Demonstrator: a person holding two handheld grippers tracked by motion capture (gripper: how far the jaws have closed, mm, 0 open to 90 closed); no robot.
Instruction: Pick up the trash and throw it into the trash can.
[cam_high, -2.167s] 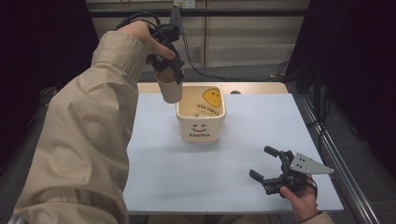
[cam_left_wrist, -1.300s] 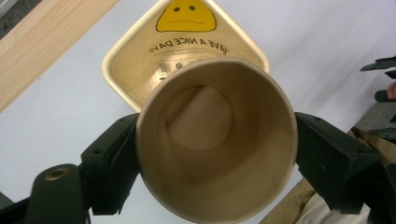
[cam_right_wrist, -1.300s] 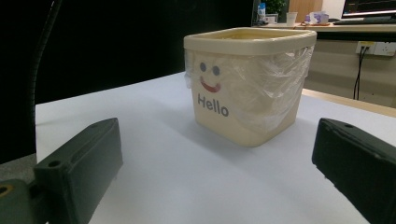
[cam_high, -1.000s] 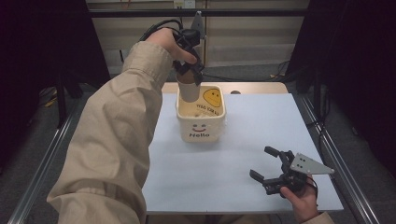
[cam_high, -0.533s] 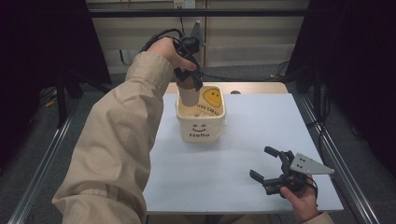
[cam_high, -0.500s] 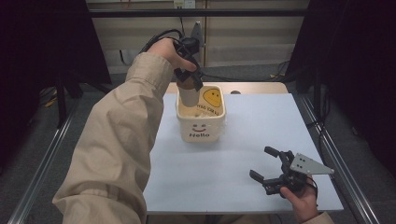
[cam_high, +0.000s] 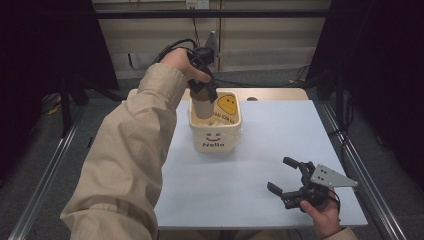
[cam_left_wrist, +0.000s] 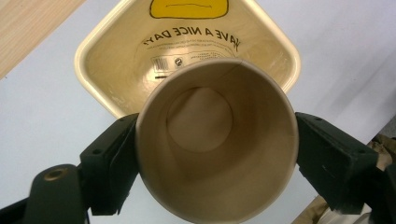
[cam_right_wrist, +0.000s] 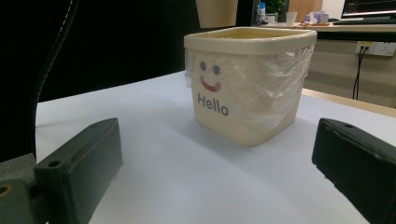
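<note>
Dim room, dark curtains on both sides, pale wall and cables at the back; a white table (cam_high: 250, 190) on a metal frame carries the work.

Item one, left: my left hand-held gripper (cam_high: 202, 90), raised over the far left part of the table, pointing down. Its jaws are clamped on the wall of a brown paper cup (cam_high: 202, 102), one jaw on each side. Seen along the jaws from the left gripper view, the cup (cam_left_wrist: 217, 140) is upright, mouth toward the camera, and nothing lies in it.

Item two, centre: a cream bin (cam_high: 215, 132) with a smiling face and "Hello" on its front, a yellow smiley on its inner far wall, and a clear liner crumpled down the outside (cam_right_wrist: 275, 84). The cup hangs right over its opening, the lower end at about rim level or just inside; I cannot tell whether it touches the wall.

Item three, right: my right hand-held gripper (cam_high: 292, 182), low near the front right corner of the table, jaws spread wide with nothing between them, facing the bin.

Status, as I judge it: cup picked up and brought over the bin. Outstanding: lower it a little further if needed, part the left jaws so it drops in, then lift clear. Right gripper has no part in it at present.
</note>
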